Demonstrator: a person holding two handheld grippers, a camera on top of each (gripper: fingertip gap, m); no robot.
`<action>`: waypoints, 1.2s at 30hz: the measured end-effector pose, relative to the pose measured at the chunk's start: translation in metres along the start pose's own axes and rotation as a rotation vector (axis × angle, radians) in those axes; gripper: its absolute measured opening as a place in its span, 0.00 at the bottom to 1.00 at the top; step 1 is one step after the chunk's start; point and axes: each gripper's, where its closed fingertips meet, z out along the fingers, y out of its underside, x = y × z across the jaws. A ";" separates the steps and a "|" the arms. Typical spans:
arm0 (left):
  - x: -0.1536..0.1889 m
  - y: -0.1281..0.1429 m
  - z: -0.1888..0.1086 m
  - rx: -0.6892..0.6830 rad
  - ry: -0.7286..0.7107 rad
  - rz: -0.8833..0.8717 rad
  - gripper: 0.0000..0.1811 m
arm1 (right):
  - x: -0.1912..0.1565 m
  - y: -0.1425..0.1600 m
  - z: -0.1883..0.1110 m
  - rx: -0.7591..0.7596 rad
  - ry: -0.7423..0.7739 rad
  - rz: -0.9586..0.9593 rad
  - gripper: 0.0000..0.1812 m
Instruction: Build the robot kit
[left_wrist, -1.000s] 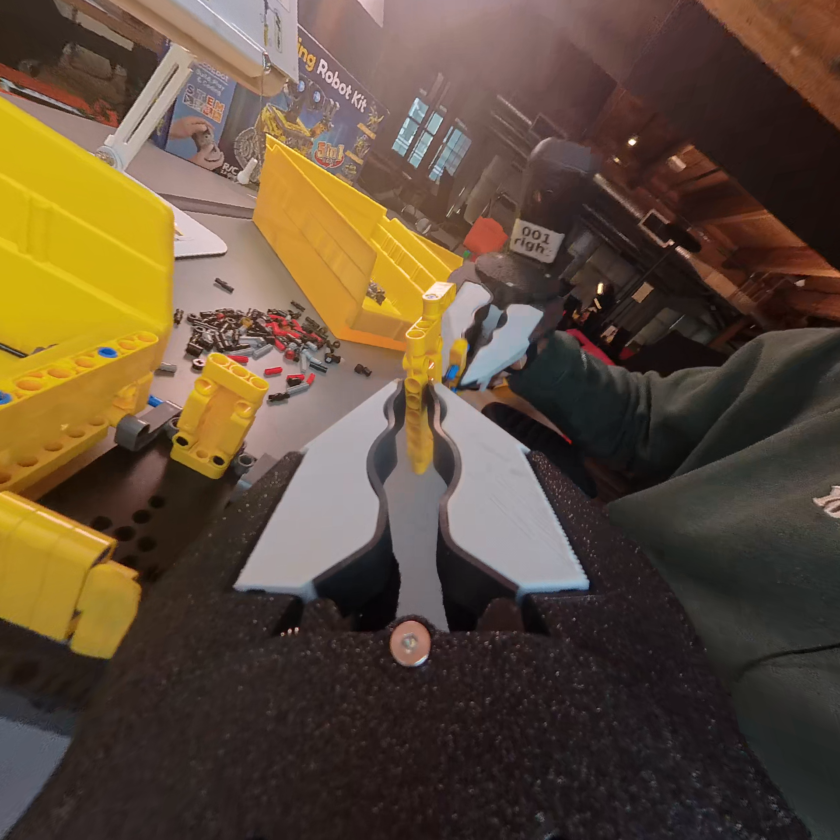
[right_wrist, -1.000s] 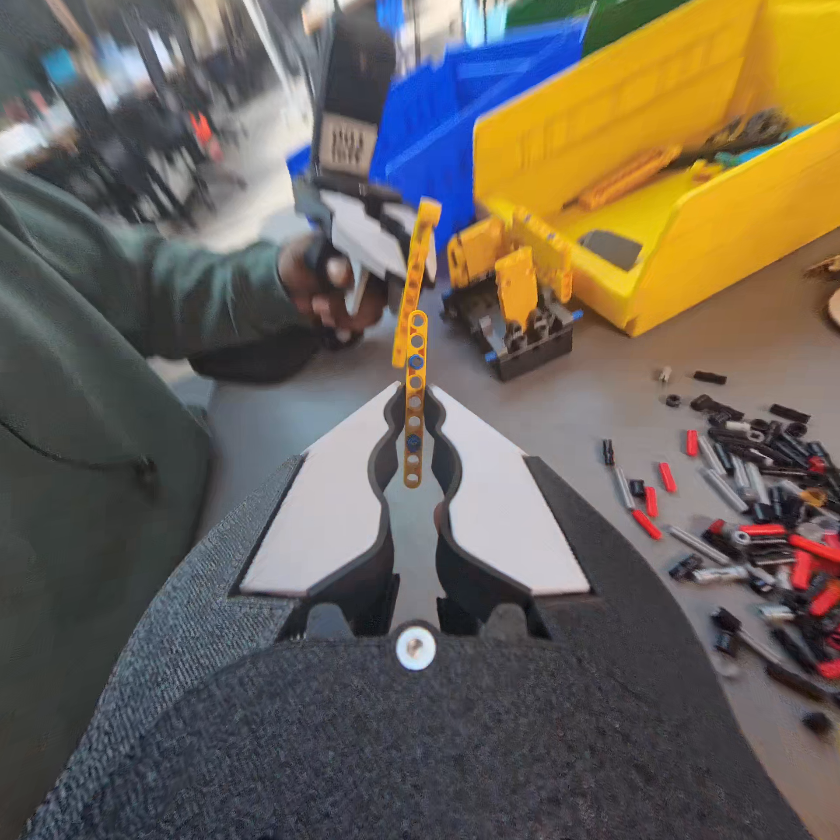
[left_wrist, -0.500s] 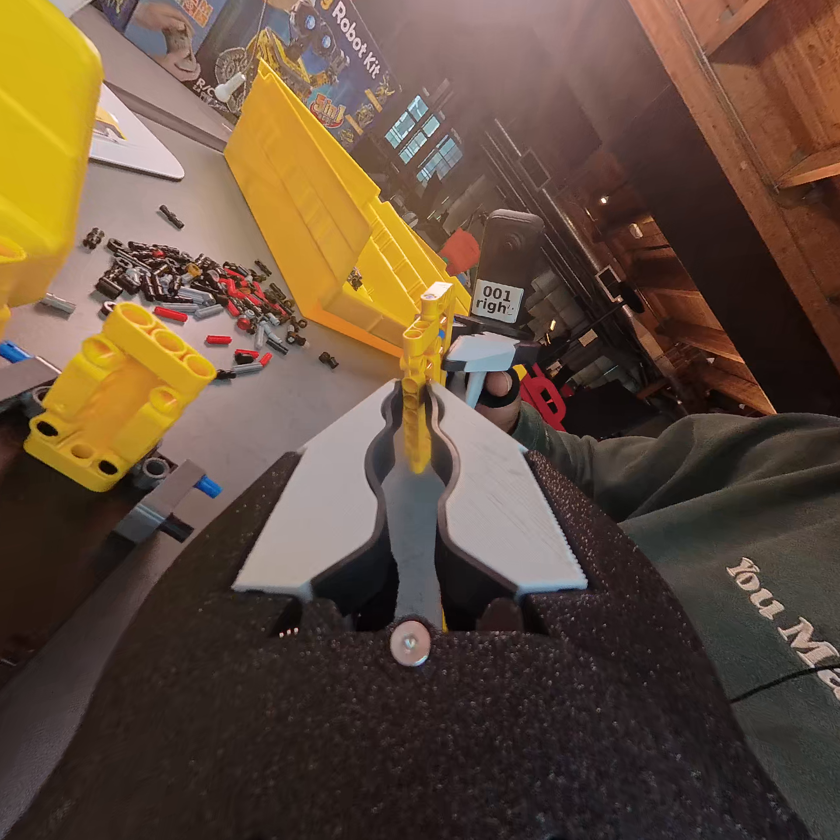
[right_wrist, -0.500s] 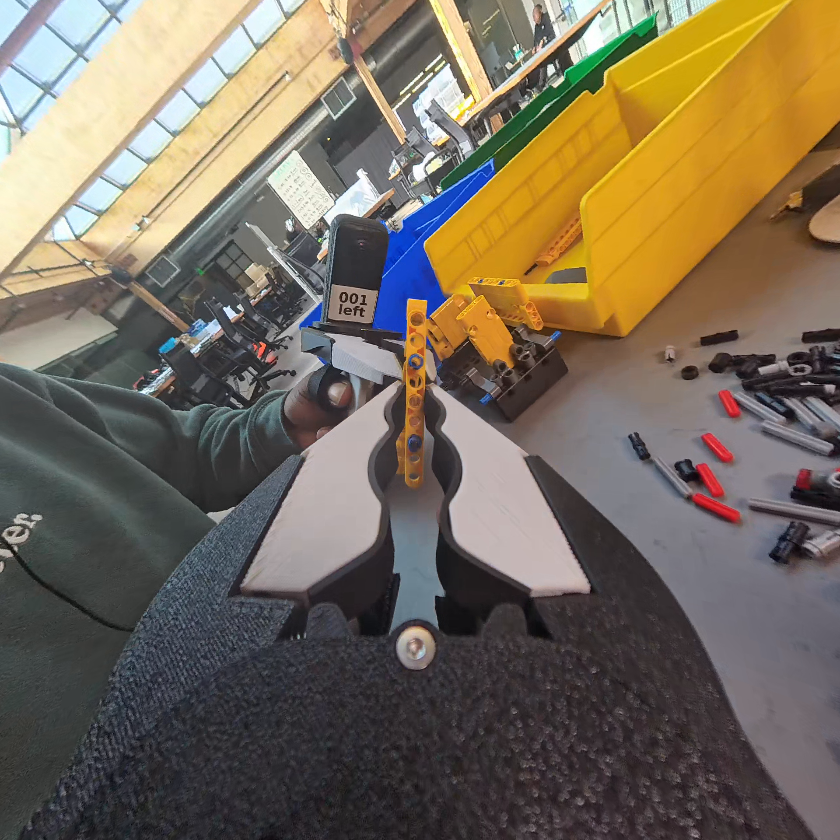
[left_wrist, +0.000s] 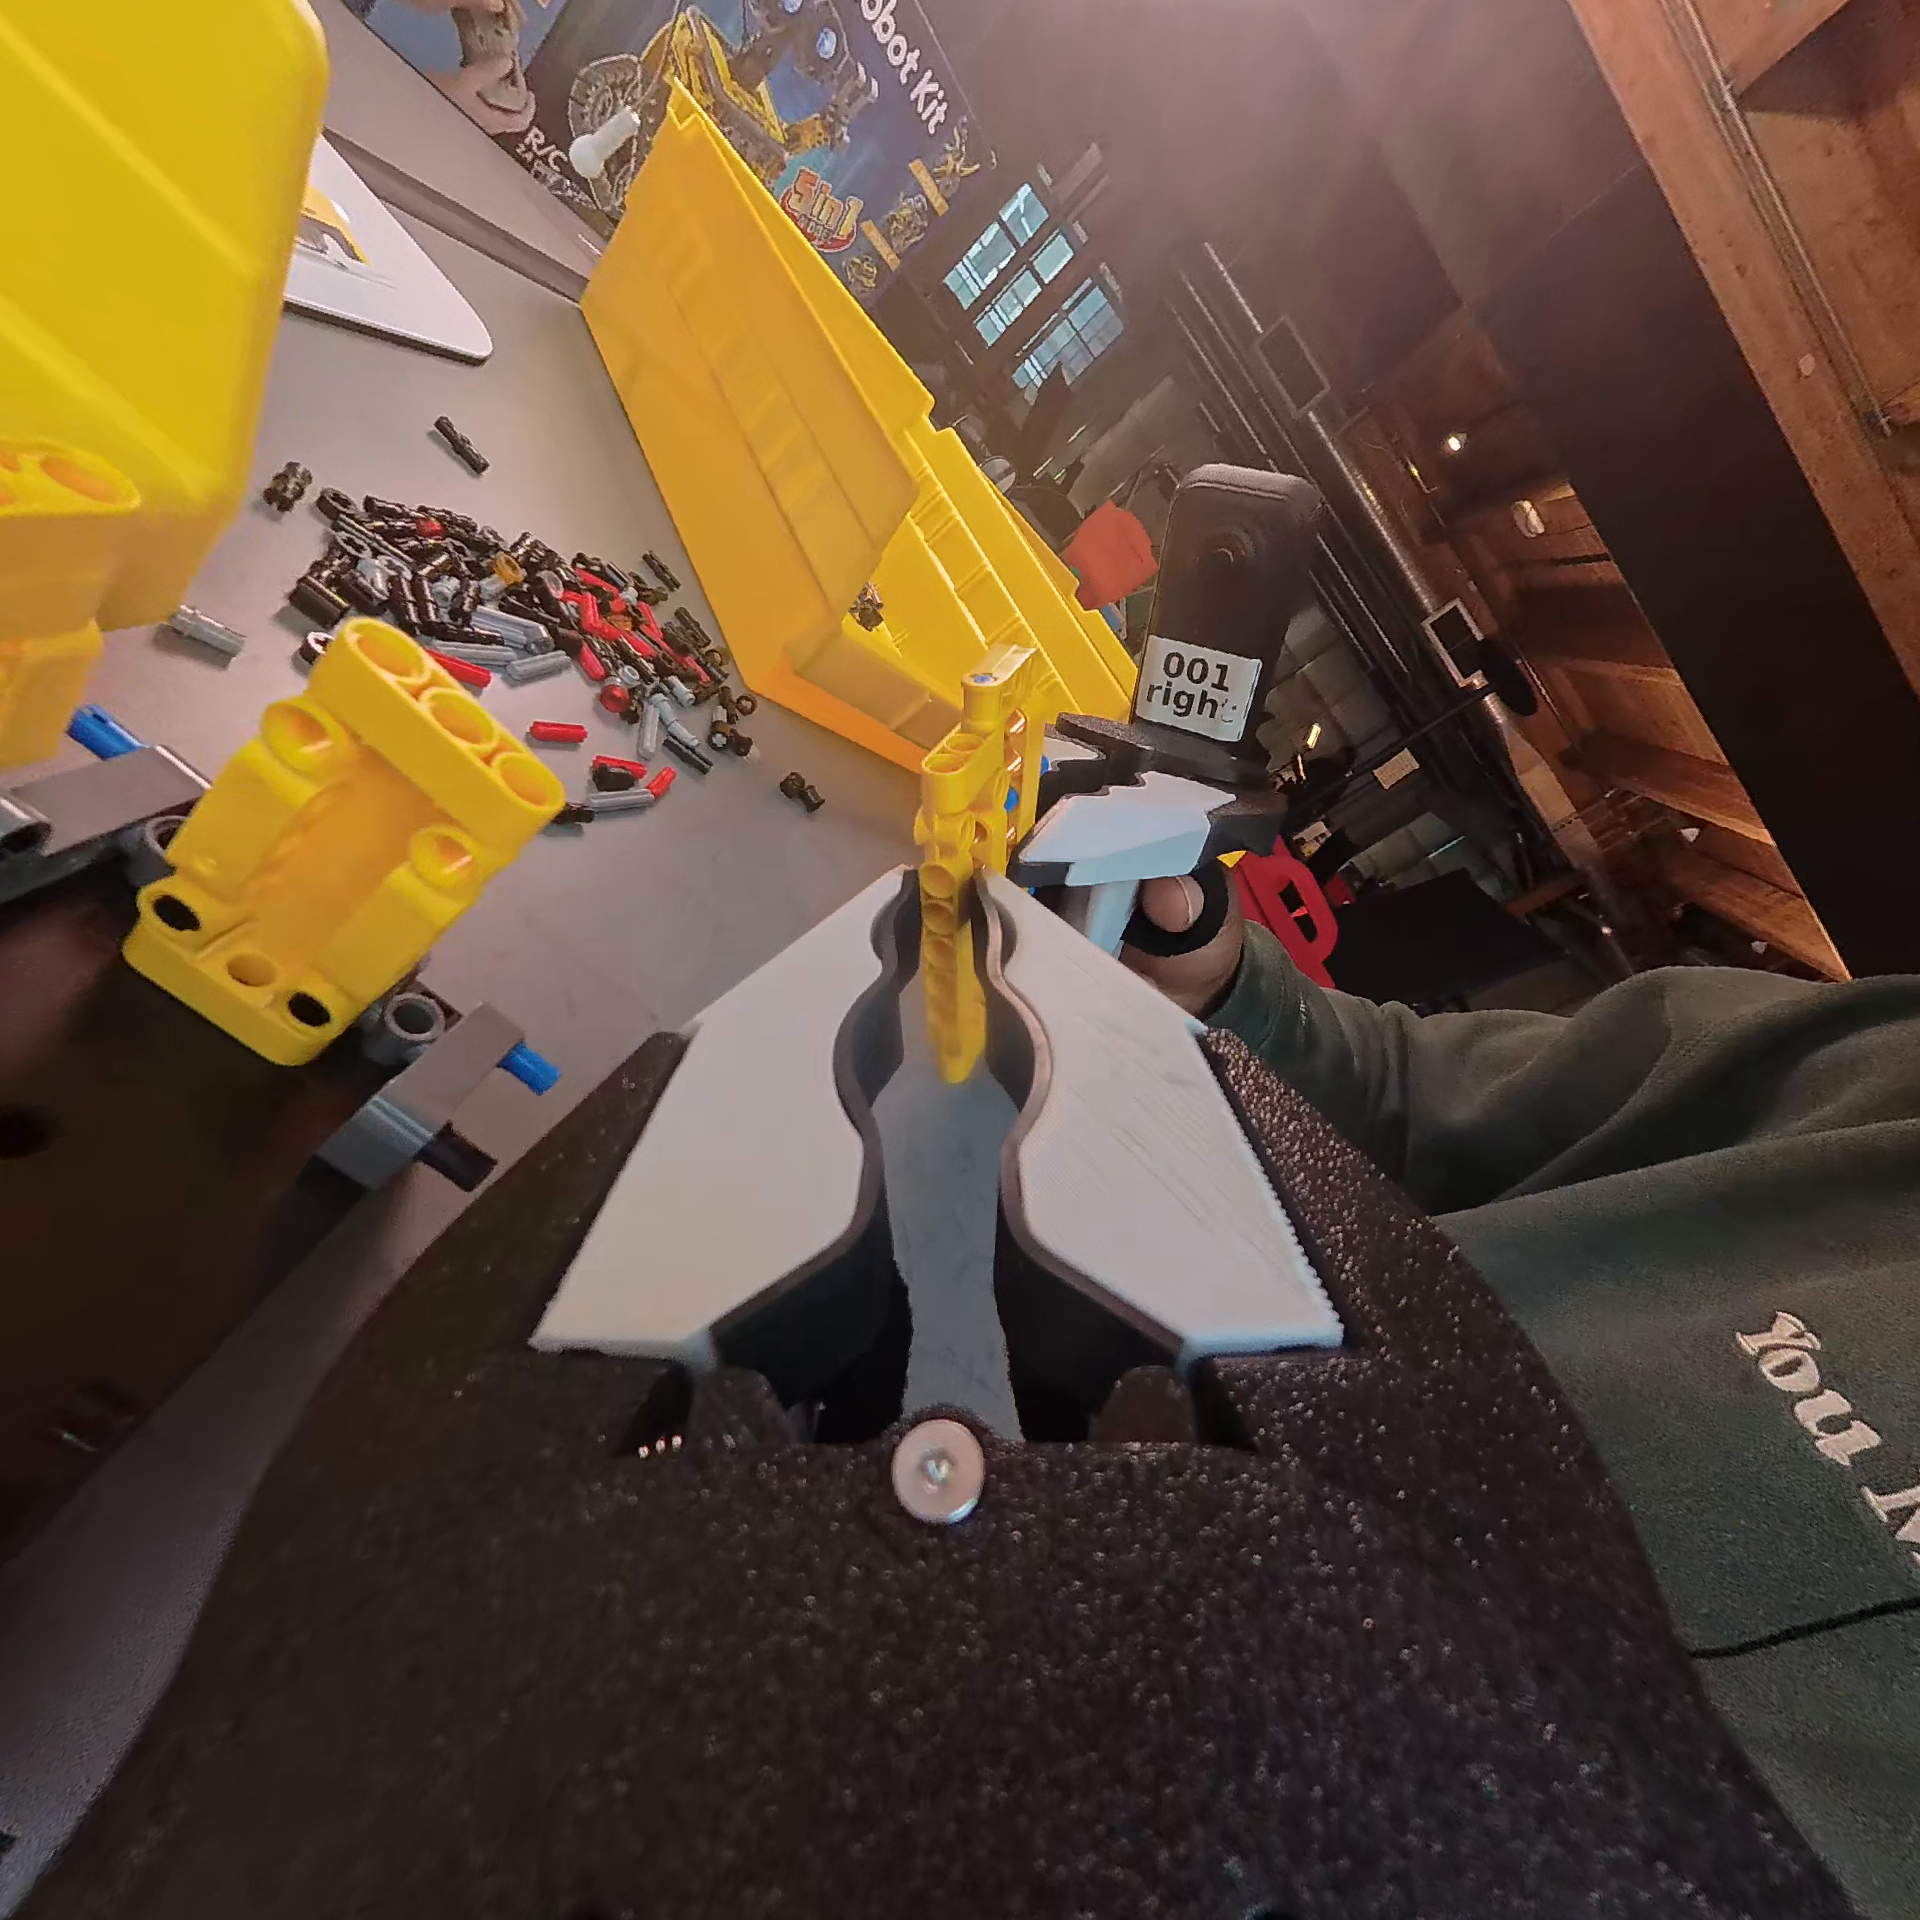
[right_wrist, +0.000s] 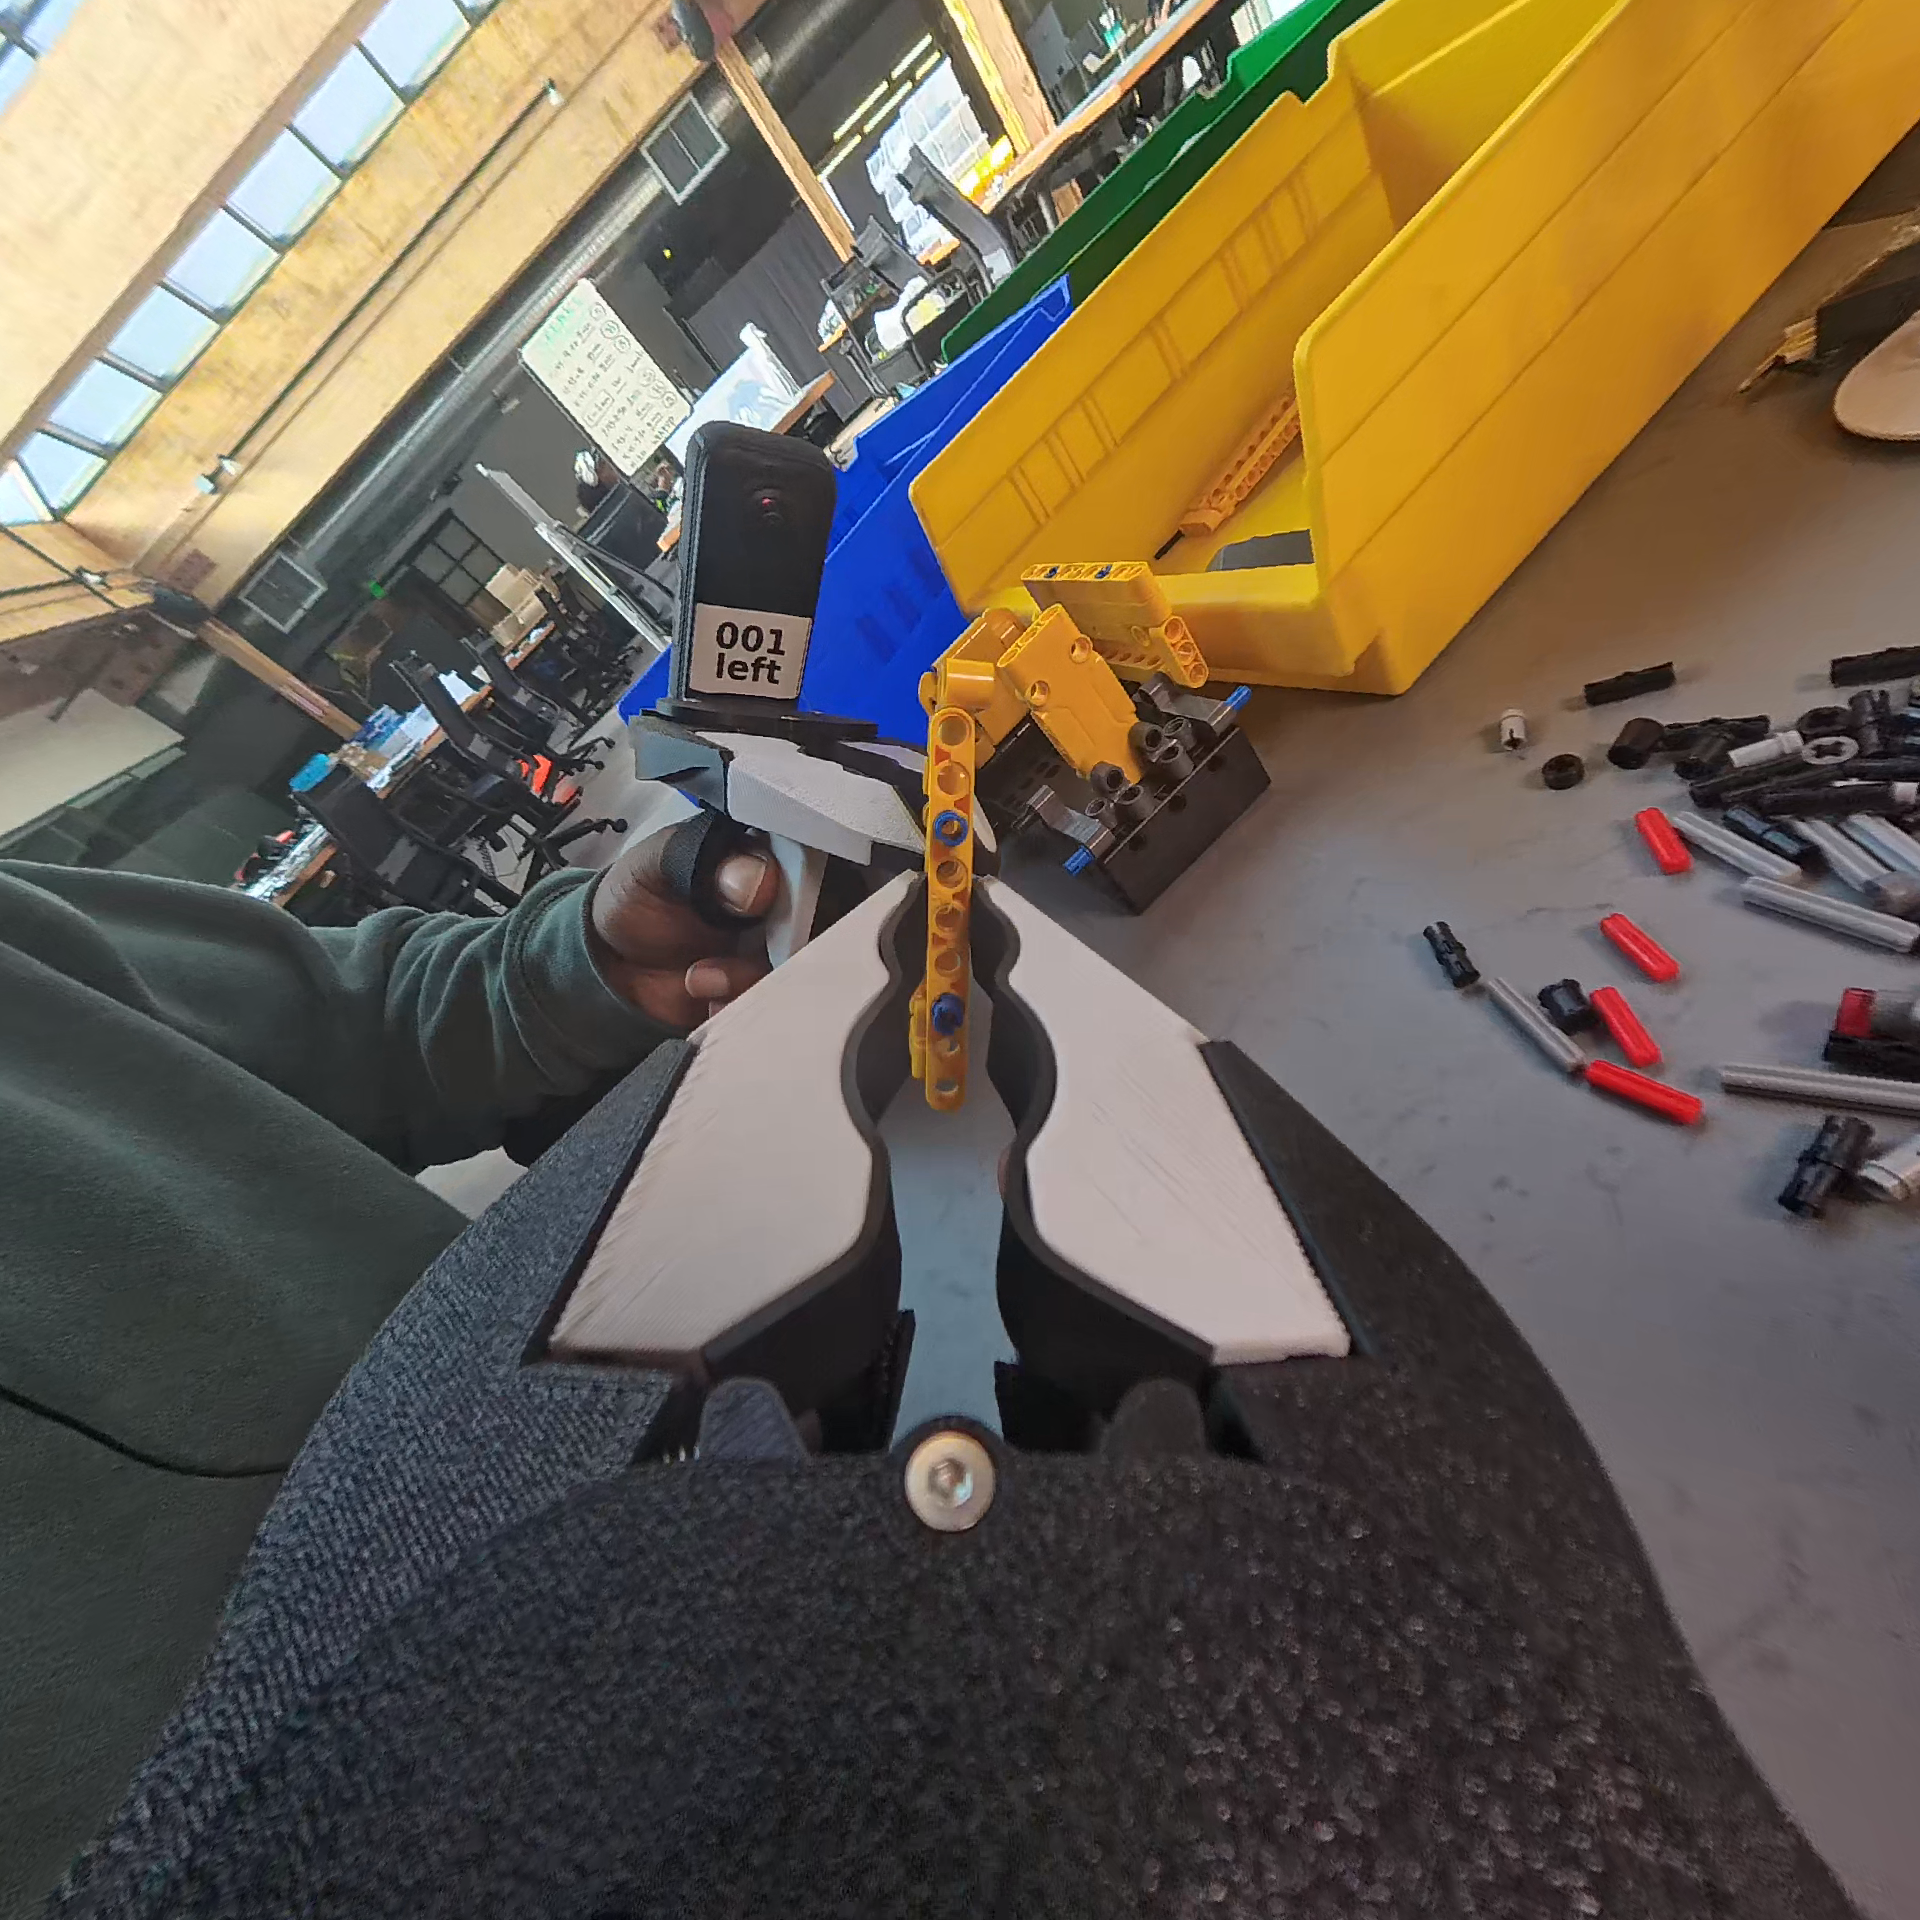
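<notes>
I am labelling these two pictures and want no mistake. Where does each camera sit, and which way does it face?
Left wrist view: on the left gripper, facing along its fingers at a yellow beam; a green sleeve shows.
Right wrist view: on the right gripper, facing its own yellow beam; a hand shows.
Shared: each shows the other gripper, the pile of pins and the yellow bins.

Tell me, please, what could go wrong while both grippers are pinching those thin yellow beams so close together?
The left gripper and right gripper each clamp a narrow yellow beam near its lower end only, so either could pivot or slip. A dropped piece might land among the loose pins on the table.
</notes>
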 end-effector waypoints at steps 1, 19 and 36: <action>0.000 0.001 0.000 -0.002 -0.002 0.000 0.04 | 0.000 0.000 0.000 0.000 -0.005 0.011 0.03; -0.002 -0.007 0.001 0.085 0.028 -0.084 0.04 | 0.003 -0.009 0.002 0.115 0.009 0.110 0.03; 0.000 -0.017 0.008 0.227 0.029 -0.160 0.04 | 0.006 -0.022 -0.003 0.261 -0.006 0.199 0.03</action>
